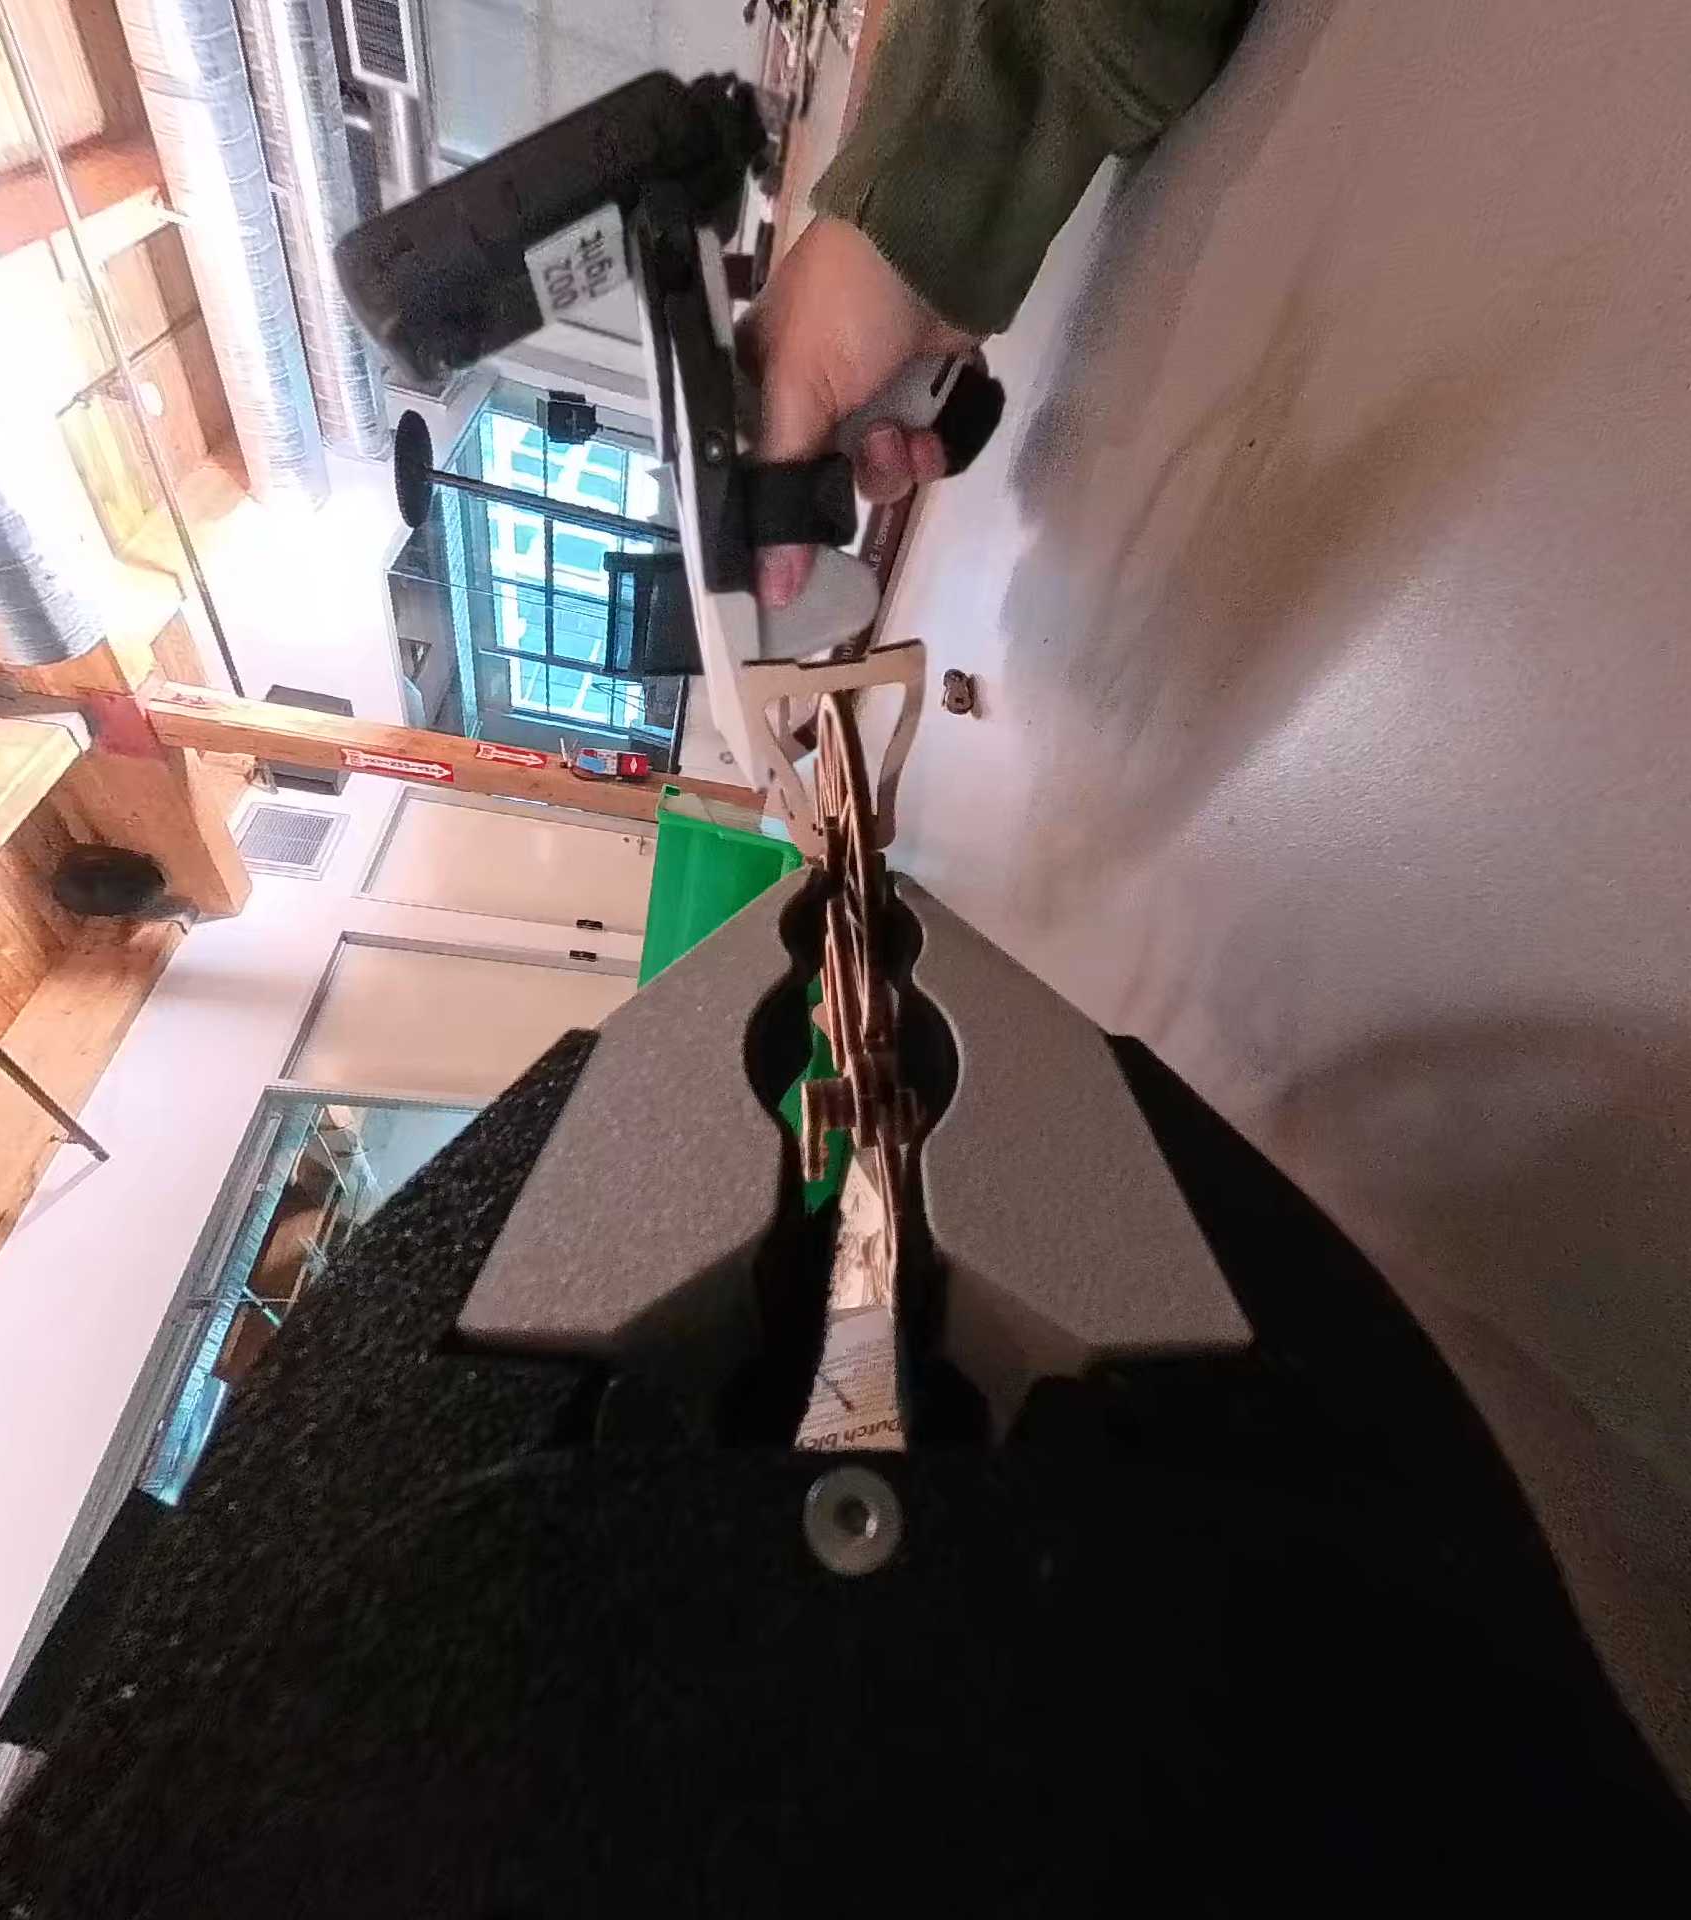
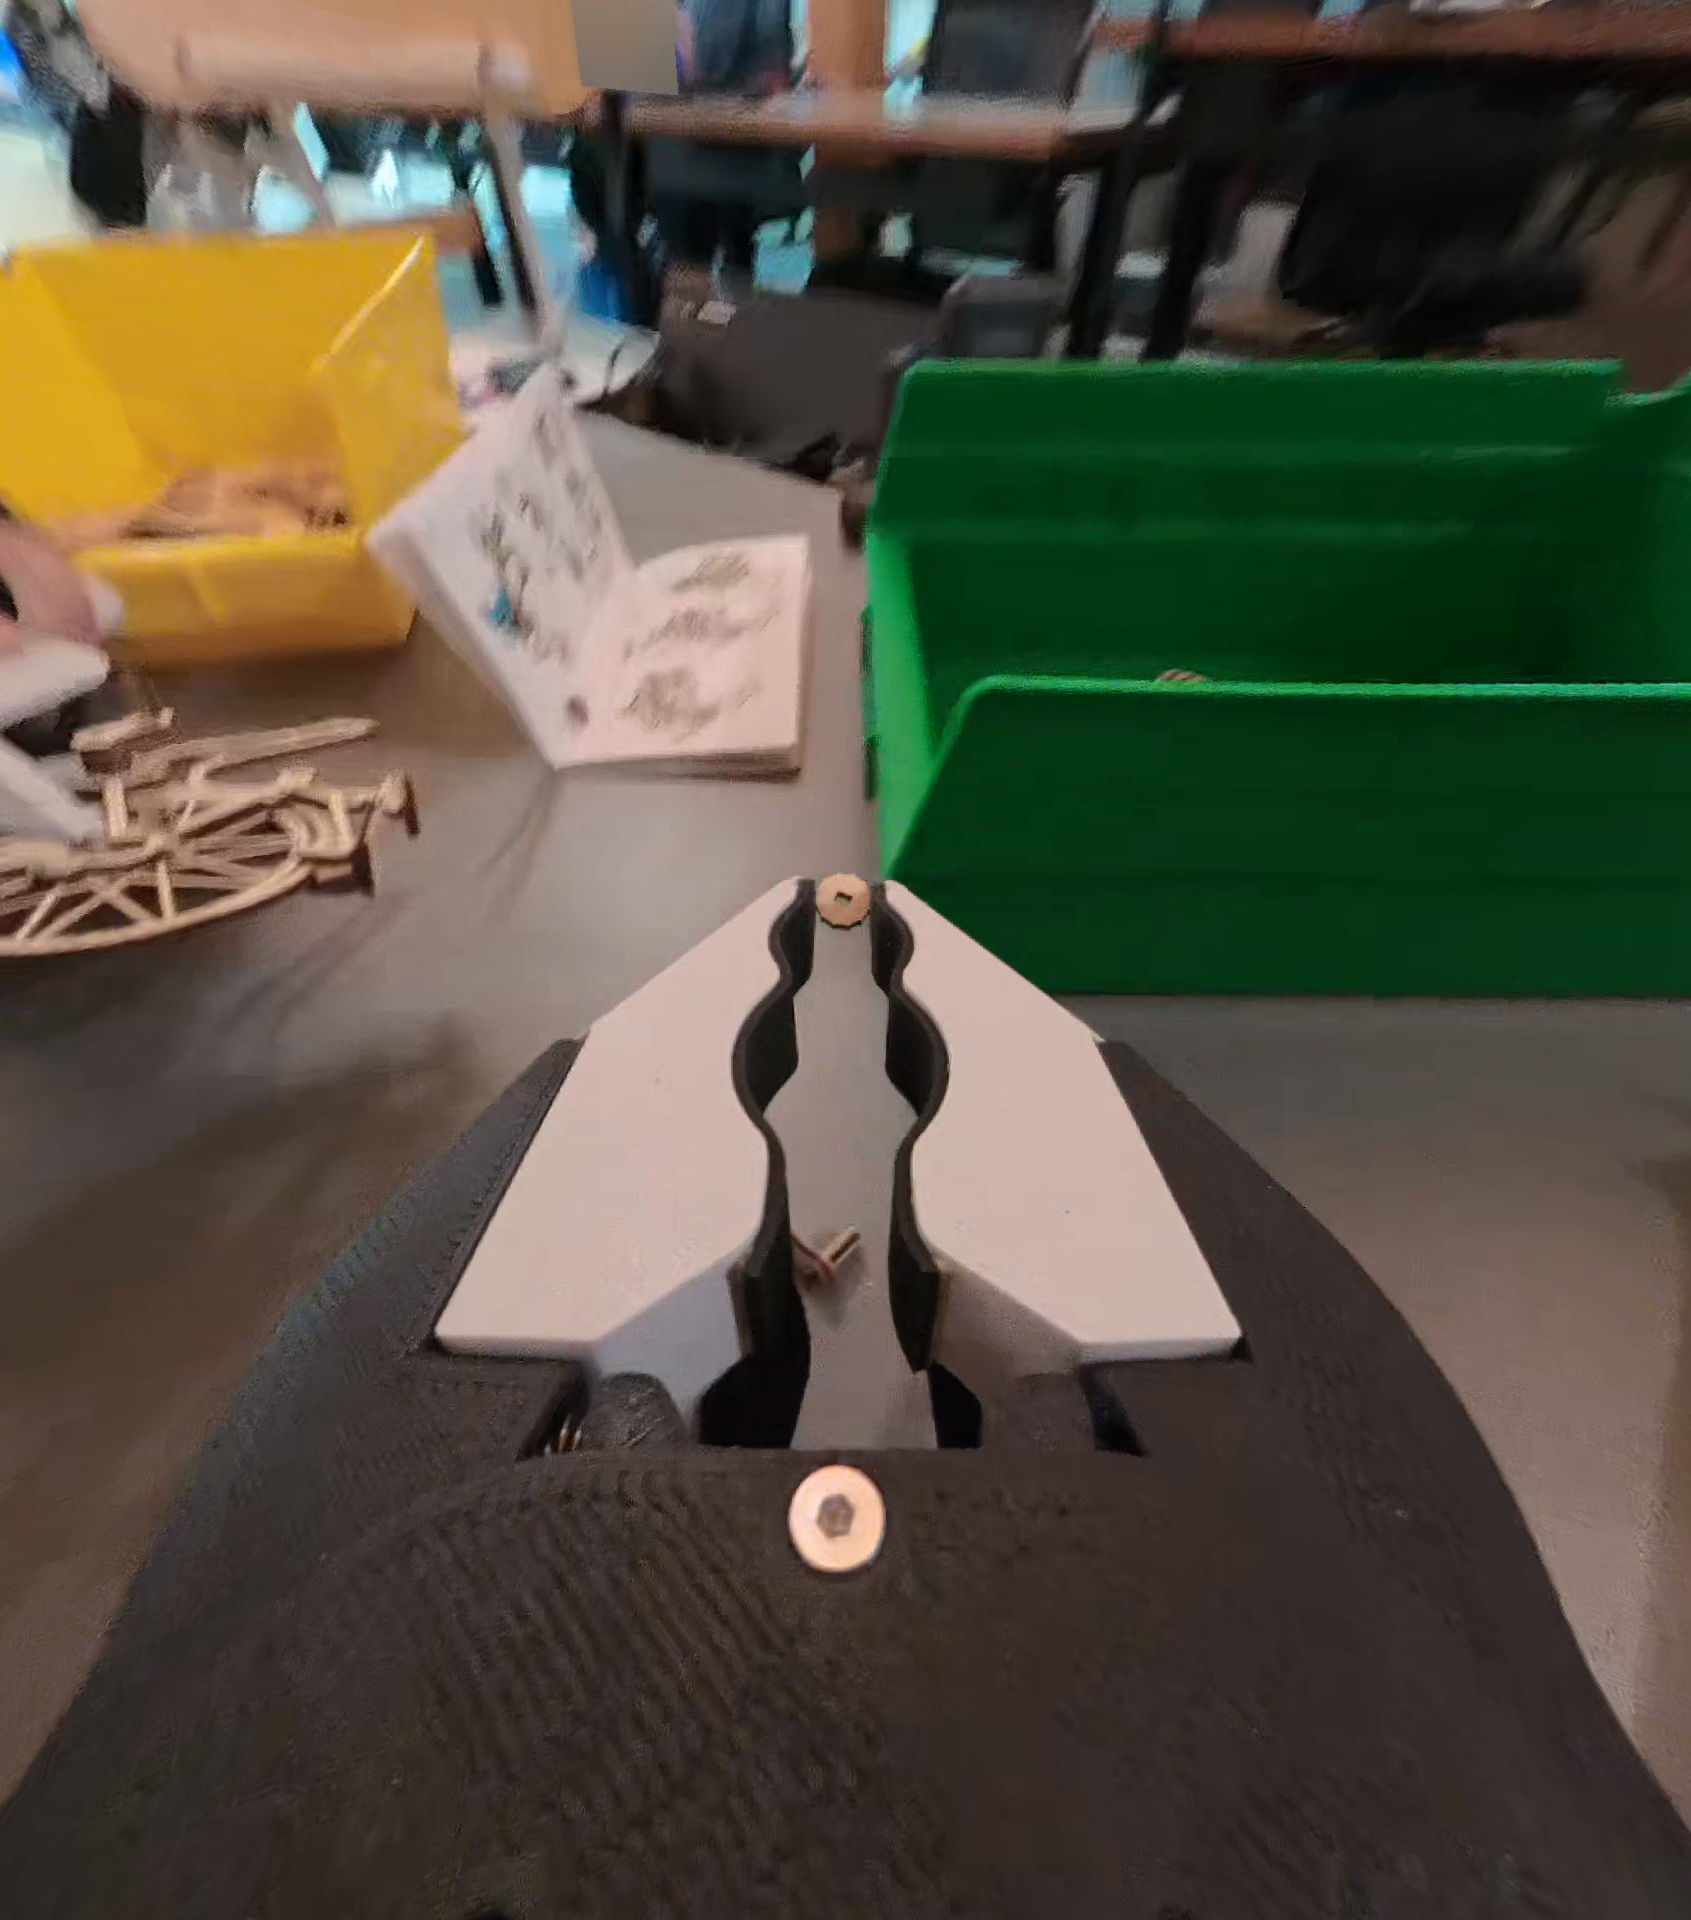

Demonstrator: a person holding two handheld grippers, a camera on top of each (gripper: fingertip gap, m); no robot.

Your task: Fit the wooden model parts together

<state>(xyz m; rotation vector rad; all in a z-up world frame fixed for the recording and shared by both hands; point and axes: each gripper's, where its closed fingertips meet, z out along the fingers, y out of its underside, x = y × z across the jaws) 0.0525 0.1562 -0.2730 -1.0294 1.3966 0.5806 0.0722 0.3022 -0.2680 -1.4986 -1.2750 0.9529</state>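
- Left gripper (image 1: 856, 894), grey fingers on a black body: clamped on a flat, laser-cut wooden wheel assembly with spokes (image 1: 846, 831), held edge-on above the grey tabletop (image 1: 1392, 727).
- Right gripper (image 2: 843, 902), same build: pinching a small round wooden washer with a square hole (image 2: 842, 900) at its fingertips.
- Small wooden peg (image 2: 828, 1259): loose on the table, seen between the right fingers.
- Green plastic bin (image 2: 1340, 831): just beside the right gripper.
- Yellow plastic bin holding wooden pieces (image 2: 197, 416): farther left.
- Open white instruction booklet (image 2: 633, 644): between the bins.
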